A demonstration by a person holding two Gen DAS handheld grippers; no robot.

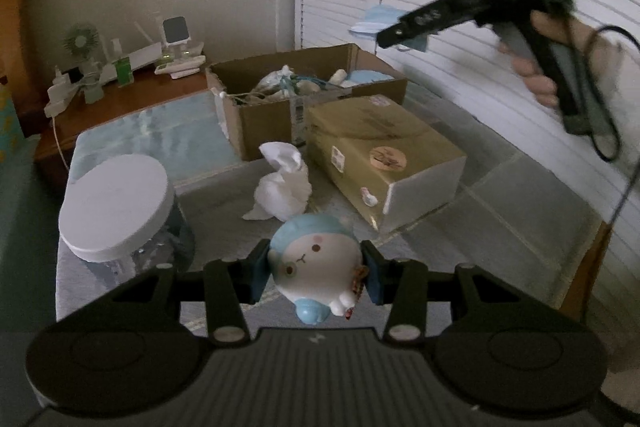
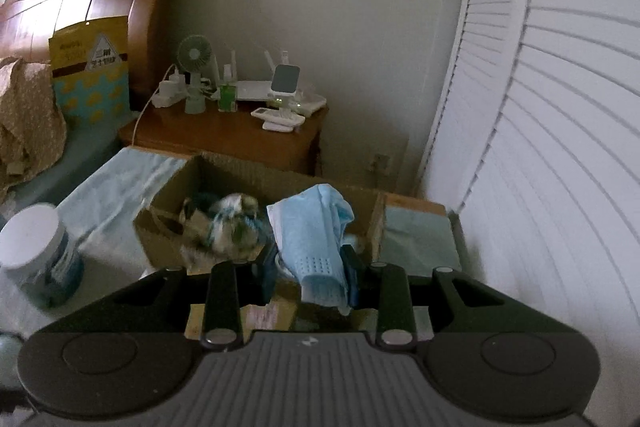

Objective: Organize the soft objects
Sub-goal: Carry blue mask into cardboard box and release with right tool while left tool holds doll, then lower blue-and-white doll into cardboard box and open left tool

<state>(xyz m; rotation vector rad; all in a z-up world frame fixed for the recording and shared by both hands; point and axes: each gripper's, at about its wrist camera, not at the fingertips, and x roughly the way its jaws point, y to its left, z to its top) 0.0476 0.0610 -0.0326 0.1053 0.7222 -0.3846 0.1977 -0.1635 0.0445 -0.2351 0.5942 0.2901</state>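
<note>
**Ana:** Blue cloth first. The right gripper [image 2: 308, 281] is clenched on a mask [image 2: 320, 247], which stands up from between its fingers and flops over at the top. Where does it sit against the box [image 2: 168, 223]?

**Ben:** Beyond the fingers and a little lower lies the open box, already holding a jumble of soft stuff. The mask hangs this side of the box's near wall, not yet over the opening. From the left wrist view, that gripper [image 1: 384, 37] is raised well above the table [image 1: 500, 211], over the box's far right corner.

**Ana:** And the left?

**Ben:** The left gripper [image 1: 316, 273] grasps a toy [image 1: 314, 267] by its sides, a round white figure with a blue cap, face toward the camera. Its long axis runs roughly along the fingers, feet nearest the camera. It is held above the table's near edge, with a tissue wad [image 1: 282, 187] just past it and the box [image 1: 280, 99] farther on.

**Ana:** So which goes in first?

**Ben:** I'd judge the right hand; it is nearer the opening. Forward and down, then let go. The left has the closed carton [image 1: 384, 151] beside its path.
</note>
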